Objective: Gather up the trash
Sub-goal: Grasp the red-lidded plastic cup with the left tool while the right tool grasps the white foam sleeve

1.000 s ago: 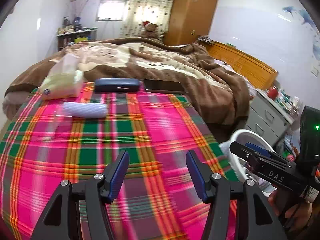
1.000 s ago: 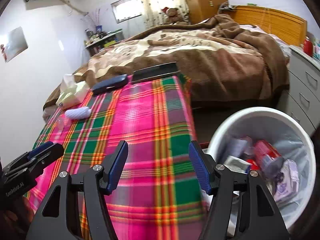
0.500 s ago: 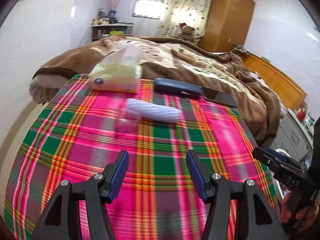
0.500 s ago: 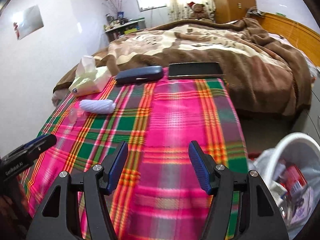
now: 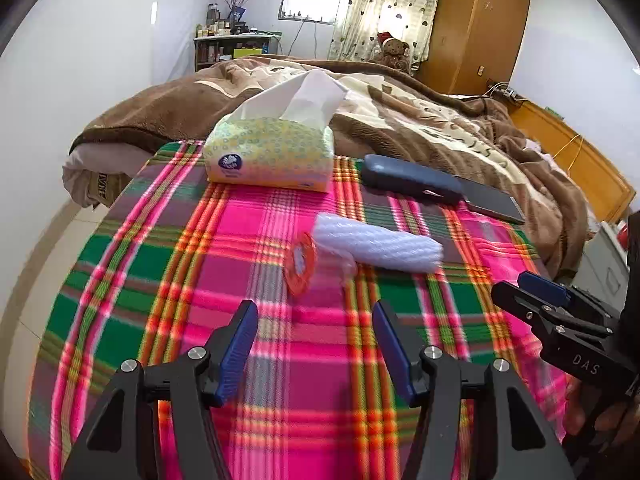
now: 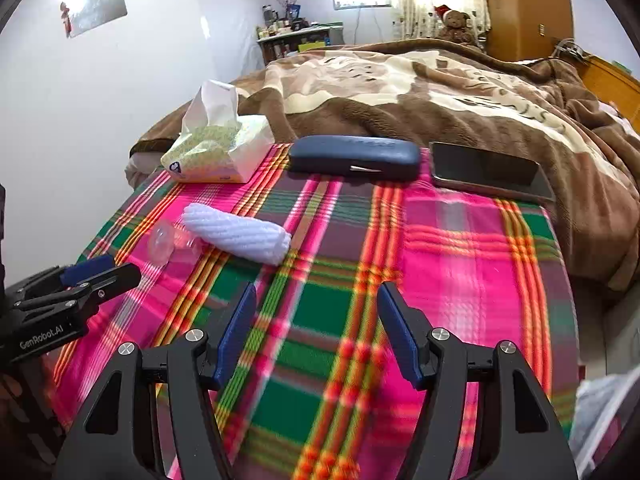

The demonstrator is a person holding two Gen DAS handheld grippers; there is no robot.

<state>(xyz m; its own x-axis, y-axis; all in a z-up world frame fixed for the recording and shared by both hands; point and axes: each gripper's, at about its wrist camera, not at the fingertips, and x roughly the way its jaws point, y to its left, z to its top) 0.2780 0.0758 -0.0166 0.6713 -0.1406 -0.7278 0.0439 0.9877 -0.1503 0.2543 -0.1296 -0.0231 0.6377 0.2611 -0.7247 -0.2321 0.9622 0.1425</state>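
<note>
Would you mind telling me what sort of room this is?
Most likely a home bedroom: a bed under a brown blanket, a wooden wardrobe by the curtains, and a teddy bear.

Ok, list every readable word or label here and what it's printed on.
"DAS": side of the right hand-held gripper.
"GenRobot.AI": side of the left hand-held gripper.
Tissue pack: round logo, too small to read.
Letters on fabric under the blanket: unclear.
</note>
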